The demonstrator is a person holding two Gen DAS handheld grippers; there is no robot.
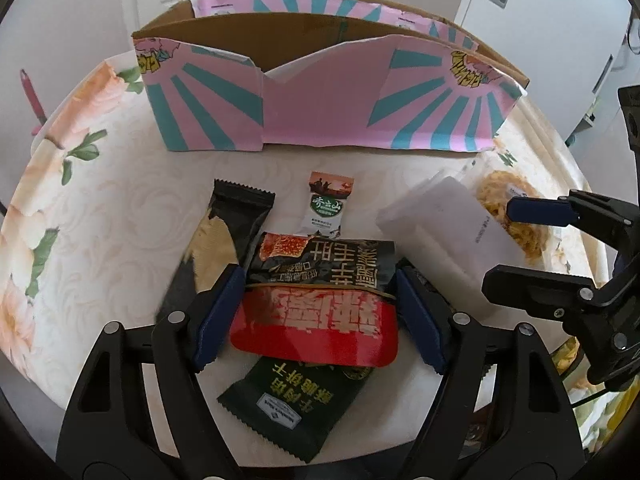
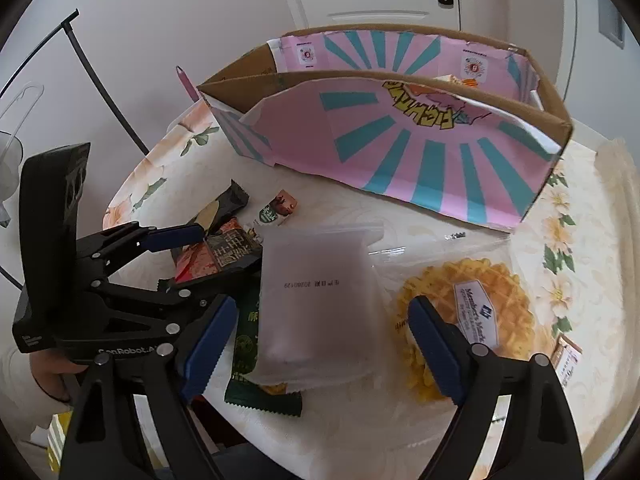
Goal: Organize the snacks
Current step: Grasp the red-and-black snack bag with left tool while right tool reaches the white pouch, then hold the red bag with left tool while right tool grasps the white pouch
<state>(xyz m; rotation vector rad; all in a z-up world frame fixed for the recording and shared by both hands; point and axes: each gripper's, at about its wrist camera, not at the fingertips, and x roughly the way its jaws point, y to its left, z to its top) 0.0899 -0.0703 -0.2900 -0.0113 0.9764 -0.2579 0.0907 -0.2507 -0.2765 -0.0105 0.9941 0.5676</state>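
A pink and teal cardboard box (image 1: 320, 116) stands open at the back of the table; it also shows in the right wrist view (image 2: 420, 152). My left gripper (image 1: 320, 312) is open, its jaws on either side of a red and black snack packet (image 1: 320, 292). That packet lies on a dark green packet (image 1: 296, 400). A black and gold bar (image 1: 228, 232) and a small white sachet (image 1: 326, 204) lie beyond. My right gripper (image 2: 316, 344) is open around a frosted white packet (image 2: 316, 300). A wrapped waffle (image 2: 480, 304) lies to its right.
The table (image 1: 100, 240) has a floral cloth and rounded edges. White doors stand behind the box. A thin black stand (image 2: 100, 80) rises at the left of the right wrist view. A small printed packet (image 2: 568, 360) lies at the table's right edge.
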